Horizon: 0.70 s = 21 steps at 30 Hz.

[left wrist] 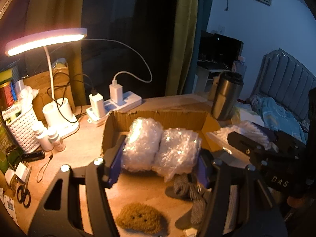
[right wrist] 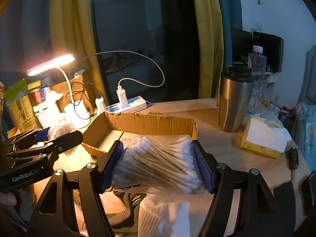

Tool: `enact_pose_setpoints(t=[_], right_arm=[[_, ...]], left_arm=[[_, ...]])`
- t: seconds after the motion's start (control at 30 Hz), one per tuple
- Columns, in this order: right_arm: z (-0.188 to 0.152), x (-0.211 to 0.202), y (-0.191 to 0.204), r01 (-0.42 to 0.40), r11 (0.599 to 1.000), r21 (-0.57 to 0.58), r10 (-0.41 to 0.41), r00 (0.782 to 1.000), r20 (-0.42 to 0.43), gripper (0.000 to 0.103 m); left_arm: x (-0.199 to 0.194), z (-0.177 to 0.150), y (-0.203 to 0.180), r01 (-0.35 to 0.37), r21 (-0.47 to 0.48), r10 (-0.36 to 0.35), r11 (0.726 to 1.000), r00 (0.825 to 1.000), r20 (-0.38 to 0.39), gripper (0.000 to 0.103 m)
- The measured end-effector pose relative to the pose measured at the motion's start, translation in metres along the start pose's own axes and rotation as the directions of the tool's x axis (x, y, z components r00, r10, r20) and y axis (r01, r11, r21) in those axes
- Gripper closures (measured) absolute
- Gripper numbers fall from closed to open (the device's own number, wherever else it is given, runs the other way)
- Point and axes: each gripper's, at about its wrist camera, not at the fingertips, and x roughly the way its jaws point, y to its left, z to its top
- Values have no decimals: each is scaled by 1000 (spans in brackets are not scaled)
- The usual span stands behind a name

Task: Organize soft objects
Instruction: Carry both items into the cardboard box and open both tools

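While both grippers are hovering at the cardboard box, the left gripper jaws are clamping a bubble-wrap bundle and the right gripper jaws are squeezing a bag of cotton swabs, presumably for packing inside. Only the left view is showing the brown plush toy lying on the table beneath the jaws; only the right view is showing the tissue pack beyond its right jaw.

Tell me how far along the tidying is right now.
Nothing visibly lies in the cardboard box yet. In hand: the left gripper clamps a bubble wrap bundle, the right gripper a cotton swab pack, both near the box. Left on the table: a brown plush, grey socks and white cloth.
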Motion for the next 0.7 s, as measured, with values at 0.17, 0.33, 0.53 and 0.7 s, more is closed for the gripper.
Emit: enact_pose_setpoints(t=[0.17, 0.33, 0.53, 0.7], right_arm=[[8, 5, -7, -3, 1000, 1, 3, 1000, 11, 30], [13, 16, -13, -11, 1000, 5, 11, 1000, 3, 30], [16, 43, -20, -25, 1000, 13, 26, 999, -33, 30], [16, 64, -20, -45, 999, 18, 46, 997, -60, 30]], left_arm=[[9, 11, -1, 1, -17, 0, 1000, 1000, 17, 41], [24, 20, -2, 0, -28, 1, 1000, 1000, 20, 41], [52, 22, -4, -4, -23, 4, 1000, 1000, -8, 41], [84, 18, -2, -7, -36, 5, 999, 998, -67, 41]])
